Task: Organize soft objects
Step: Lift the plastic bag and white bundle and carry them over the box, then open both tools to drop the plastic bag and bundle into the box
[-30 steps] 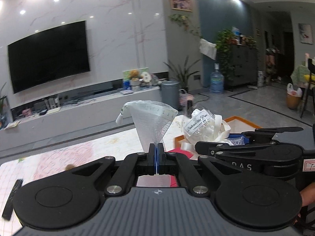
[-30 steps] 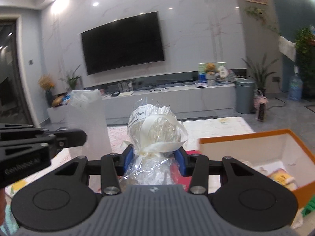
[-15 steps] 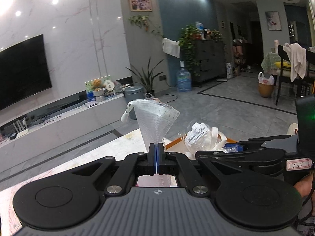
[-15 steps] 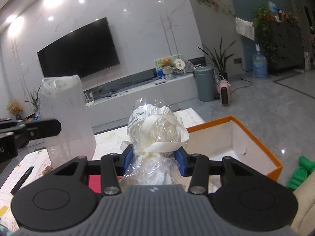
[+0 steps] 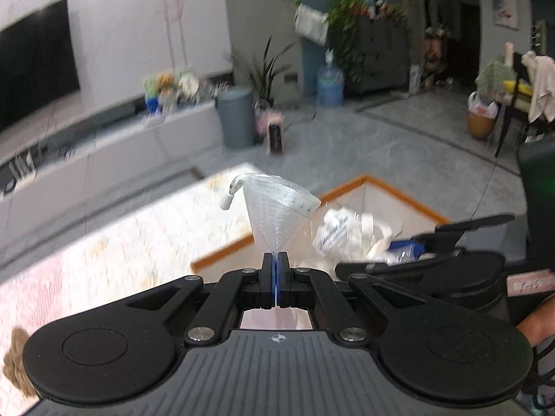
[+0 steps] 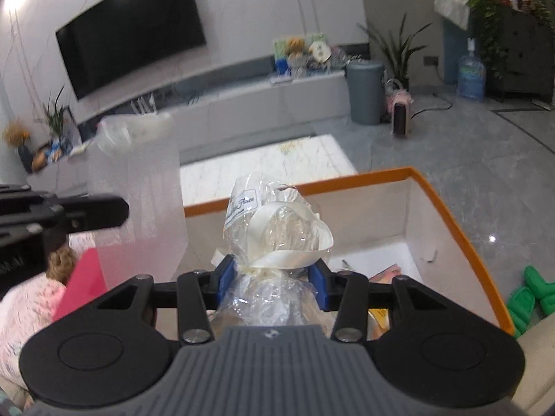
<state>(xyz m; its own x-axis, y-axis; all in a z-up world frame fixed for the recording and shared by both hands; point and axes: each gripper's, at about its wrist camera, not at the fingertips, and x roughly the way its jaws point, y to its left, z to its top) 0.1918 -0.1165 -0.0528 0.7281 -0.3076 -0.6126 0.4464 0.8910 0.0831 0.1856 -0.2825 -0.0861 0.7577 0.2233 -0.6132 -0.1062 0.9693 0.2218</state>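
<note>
A white mesh pouch (image 5: pixel 277 211) stood pinched at its narrow end between the left tongs (image 5: pixel 276 270), whose jaws were pressed fully together on it, so that the pouch fanned upward like a cone above the near edge of an orange-rimmed box (image 5: pixel 406 197). Just to its right, a cellophane-wrapped bundle (image 6: pixel 277 239) tied with a cream ribbon and carrying a small white label was clamped at its neck between the blue pads of the right tongs (image 6: pixel 274 279), the jaws standing partly apart around the crinkled wrap. In the right wrist view this bundle hung over the open box (image 6: pixel 461 228), whose white inside held a few small items too unclear to name. The pouch showed there too, as a pale translucent sheet on the left beside the black arm of the other tool. Beneath lay a pale marbled bench (image 5: pixel 145 235), with pink fabric (image 6: pixel 27 305) and a red object (image 6: pixel 83 280) at the left, and green shapes (image 6: pixel 534 294) lying outside the box at the right.
</note>
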